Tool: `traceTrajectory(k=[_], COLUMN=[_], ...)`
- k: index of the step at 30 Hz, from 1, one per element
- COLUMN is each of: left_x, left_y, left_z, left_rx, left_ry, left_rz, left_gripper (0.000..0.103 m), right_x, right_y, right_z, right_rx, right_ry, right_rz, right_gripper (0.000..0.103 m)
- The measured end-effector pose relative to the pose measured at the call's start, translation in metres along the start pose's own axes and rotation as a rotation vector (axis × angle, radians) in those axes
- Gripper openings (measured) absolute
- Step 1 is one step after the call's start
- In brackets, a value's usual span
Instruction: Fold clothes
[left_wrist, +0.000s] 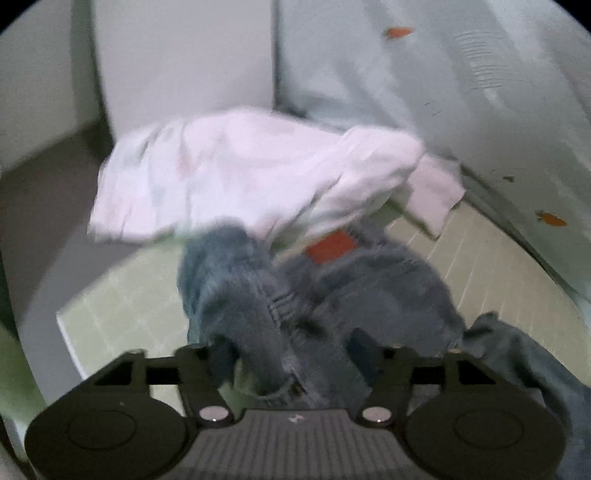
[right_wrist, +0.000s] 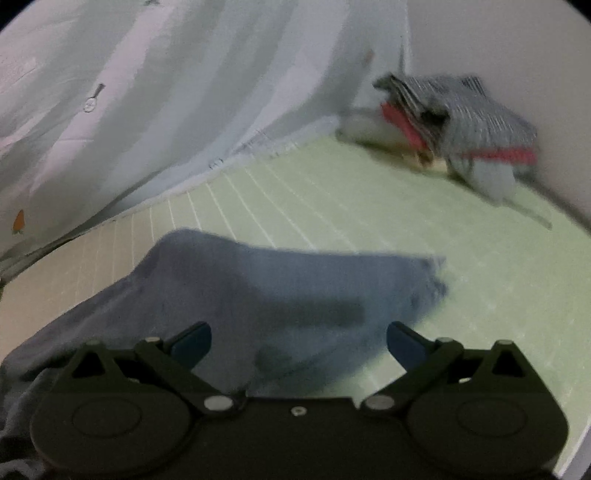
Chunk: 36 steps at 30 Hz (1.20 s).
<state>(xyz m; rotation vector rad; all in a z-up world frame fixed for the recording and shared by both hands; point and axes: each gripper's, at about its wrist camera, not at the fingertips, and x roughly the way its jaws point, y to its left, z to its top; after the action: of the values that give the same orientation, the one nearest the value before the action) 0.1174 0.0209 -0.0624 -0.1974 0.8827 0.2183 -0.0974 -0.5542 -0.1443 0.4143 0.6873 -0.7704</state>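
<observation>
In the left wrist view, blue jeans (left_wrist: 332, 291) with a red patch (left_wrist: 330, 245) lie bunched on the green mat (left_wrist: 122, 310). A thick fold of denim rises between the fingers of my left gripper (left_wrist: 288, 350), whose jaws stand wide and open, pads off the cloth. Behind the jeans a pale pink garment (left_wrist: 229, 173) lies crumpled. In the right wrist view a flat denim leg (right_wrist: 280, 291) stretches across the mat (right_wrist: 369, 206). My right gripper (right_wrist: 299, 343) hovers open over it, blue pads (right_wrist: 192, 343) well apart, nothing pinched.
A pile of striped clothes with red trim (right_wrist: 465, 122) sits in the mat's far right corner against the wall. A pale blue sheet with carrot prints (right_wrist: 166, 92) hangs along the mat's side. The left edge of the mat (left_wrist: 66, 325) drops to a grey floor.
</observation>
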Motion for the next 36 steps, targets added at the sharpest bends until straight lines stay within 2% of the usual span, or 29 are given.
traceTrajectory(k=[2,5,8,12,16,19,21,23,25,26,27,29,32,34,36], left_x=[-0.006,-0.007,0.018,0.065,0.115,0.150,0.167,0.184,0.187,0.186,0.183,0.177,0.168,0.162,0.157], left_y=[-0.011,-0.025,-0.048,-0.082,-0.111,-0.129,-0.133,-0.137,-0.140,-0.143,-0.143,-0.144,-0.142,-0.141,-0.134], left_z=[0.012,0.029,0.042,0.047,0.042,0.038,0.036,0.033,0.029,0.027,0.025,0.022,0.030,0.035,0.049], left_rx=[0.039,0.091,0.159,0.192,0.214,0.230,0.219,0.209,0.235,0.261,0.272,0.293,0.283,0.274,0.203], left_ry=[-0.057,-0.127,-0.072,0.030,0.131,0.204,0.240,0.274,0.255,0.236,0.210,0.159,0.105,0.069,0.041], left_rz=[0.022,0.052,-0.018,-0.123,-0.161,-0.175,-0.181,-0.185,-0.159,-0.145,-0.134,-0.113,-0.121,-0.128,-0.149], left_gripper=[0.081,0.085,0.092,0.092,0.092,0.092,0.092,0.089,0.083,0.074,0.068,0.041,0.015,0.014,0.013], right_x=[0.006,0.019,0.039,0.073,0.107,0.131,0.148,0.161,0.165,0.164,0.161,0.150,0.129,0.115,0.102], right_y=[0.007,0.015,0.027,0.052,0.075,0.089,0.094,0.096,0.095,0.094,0.092,0.088,0.087,0.087,0.098], right_z=[0.010,0.025,0.038,0.052,0.065,0.071,0.074,0.075,0.073,0.072,0.073,0.076,0.100,0.118,0.137], right_rx=[-0.036,-0.062,-0.116,-0.200,-0.270,-0.310,-0.338,-0.346,-0.340,-0.338,-0.334,-0.319,-0.299,-0.286,-0.288], right_ry=[-0.014,-0.016,0.005,0.039,0.049,0.077,0.122,0.175,0.193,0.184,0.166,0.109,-0.012,-0.095,-0.184], right_rz=[0.005,0.019,0.051,0.091,0.103,0.104,0.105,0.120,0.125,0.123,0.123,0.117,0.102,0.092,0.113], right_gripper=[0.103,0.103,0.103,0.103,0.101,0.082,0.055,0.044,0.032,0.018,0.009,0.005,0.005,0.005,0.005])
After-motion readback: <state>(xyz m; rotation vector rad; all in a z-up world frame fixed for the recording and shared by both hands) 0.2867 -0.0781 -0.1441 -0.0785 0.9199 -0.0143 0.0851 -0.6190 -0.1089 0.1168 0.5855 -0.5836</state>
